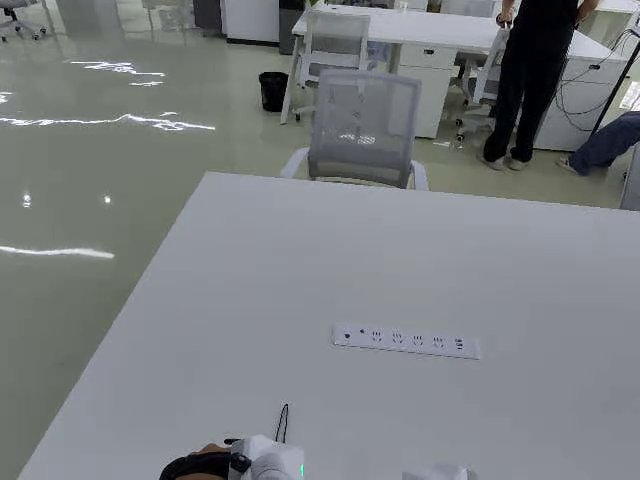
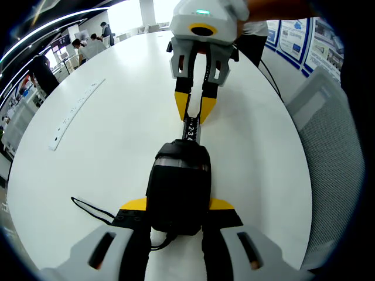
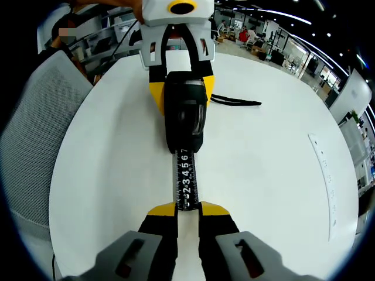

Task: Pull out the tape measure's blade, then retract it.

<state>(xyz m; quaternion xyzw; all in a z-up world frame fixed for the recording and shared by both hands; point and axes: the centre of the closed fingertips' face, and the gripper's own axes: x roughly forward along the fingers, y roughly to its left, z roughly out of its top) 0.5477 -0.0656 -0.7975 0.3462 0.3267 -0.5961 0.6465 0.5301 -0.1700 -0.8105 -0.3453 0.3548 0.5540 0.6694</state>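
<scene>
Left: left hand-held gripper [image 2: 179,205] clenched on black plastic tape measure case [image 2: 179,181], one yellow-tipped jaw on each flank.
Right: right hand-held gripper [image 3: 187,209] clamped on free end of dark numbered blade [image 3: 186,178], yellow tips pinched either side of it.
Task item: tape measure case resting on white desk [image 1: 400,260] near the close edge, between the two hand-held grippers, which face each other along one line.
Blade: extended a short way from case mouth, straight, flat along desk top; white digits 2 to 7 legible between case and right jaws.
Strap: thin black cord loop [image 3: 234,101] trailing from the case end by the left jaws, slack on desk.
Container: small black waste bin [image 1: 272,90] on glossy floor beyond desk, near leg of a farther white table; contents not discernible.
Desk extras: long white multi-socket power strip [image 1: 406,341] flat on desk, well apart from tape measure case.
Beyond: grey mesh office chair [image 1: 362,125] at far desk edge.
</scene>
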